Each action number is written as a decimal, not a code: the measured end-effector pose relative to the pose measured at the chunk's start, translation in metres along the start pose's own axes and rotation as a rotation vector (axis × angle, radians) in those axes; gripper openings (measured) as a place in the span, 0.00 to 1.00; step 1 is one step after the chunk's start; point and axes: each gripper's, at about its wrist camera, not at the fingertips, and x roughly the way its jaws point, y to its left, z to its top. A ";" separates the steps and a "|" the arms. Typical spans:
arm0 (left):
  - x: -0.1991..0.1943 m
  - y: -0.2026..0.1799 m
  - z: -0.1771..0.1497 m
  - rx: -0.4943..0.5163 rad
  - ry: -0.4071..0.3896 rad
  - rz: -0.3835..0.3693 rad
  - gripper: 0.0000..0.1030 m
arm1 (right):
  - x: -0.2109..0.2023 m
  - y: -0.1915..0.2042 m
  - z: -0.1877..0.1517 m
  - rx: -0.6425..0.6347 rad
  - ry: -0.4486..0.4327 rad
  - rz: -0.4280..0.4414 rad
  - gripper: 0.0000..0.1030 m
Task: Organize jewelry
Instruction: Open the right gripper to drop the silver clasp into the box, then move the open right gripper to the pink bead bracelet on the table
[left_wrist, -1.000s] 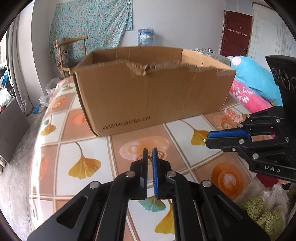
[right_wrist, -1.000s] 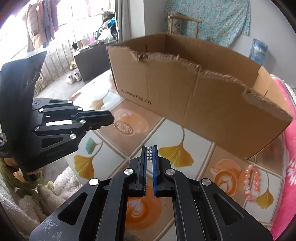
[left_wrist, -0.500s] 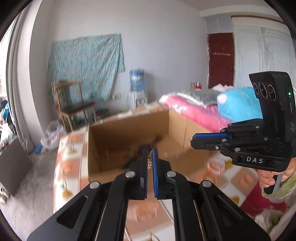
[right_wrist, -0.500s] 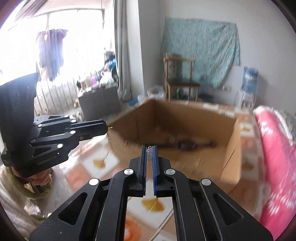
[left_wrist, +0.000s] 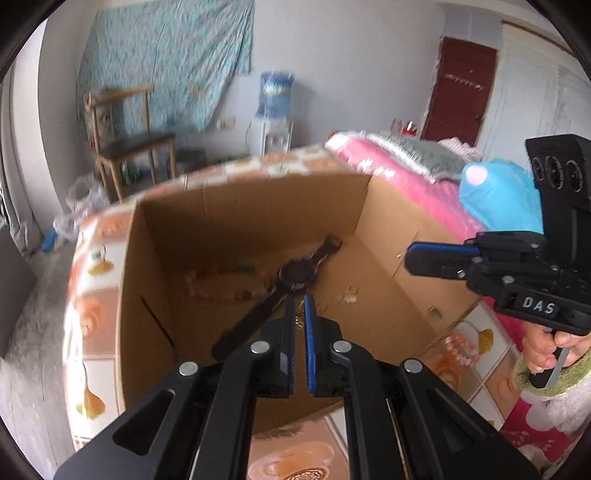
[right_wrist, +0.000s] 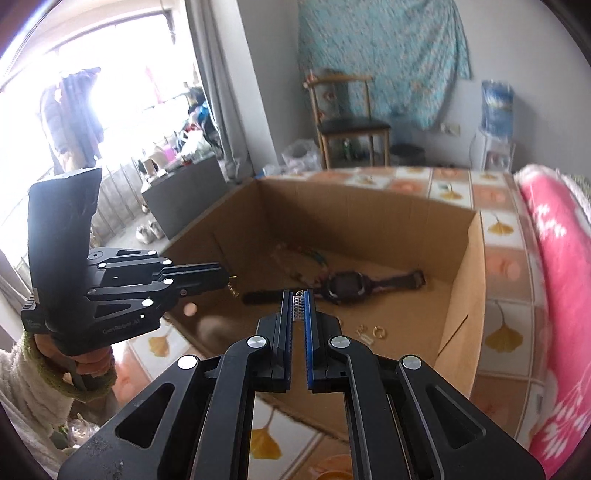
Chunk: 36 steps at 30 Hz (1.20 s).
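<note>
From the left wrist, the left gripper (left_wrist: 299, 314) has its jaws clamped on a small gold piece above the cardboard box (left_wrist: 391, 236), which sits on the tiled bench (left_wrist: 92, 310); a watch (left_wrist: 295, 275) lies inside. From the right wrist, the right gripper (right_wrist: 299, 308) pinches a silver clasp (right_wrist: 298, 304); a chair (right_wrist: 347, 122) stands by the wall.

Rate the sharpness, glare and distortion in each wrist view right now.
Left wrist view: the cardboard box and the watch inside it are motion-smeared, while the left gripper is crisp. Right wrist view: the window is blown out white, the watch is only slightly soft; fisheye bends the walls in both.
</note>
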 end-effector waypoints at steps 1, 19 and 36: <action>0.005 0.002 -0.002 -0.012 0.020 -0.005 0.04 | 0.001 -0.001 -0.001 0.009 0.009 0.000 0.04; -0.014 0.012 -0.011 -0.078 -0.010 0.006 0.49 | -0.041 -0.015 -0.003 0.098 -0.094 -0.048 0.40; -0.090 -0.056 -0.059 0.062 -0.119 -0.050 0.79 | -0.142 -0.052 -0.073 0.233 -0.200 -0.351 0.48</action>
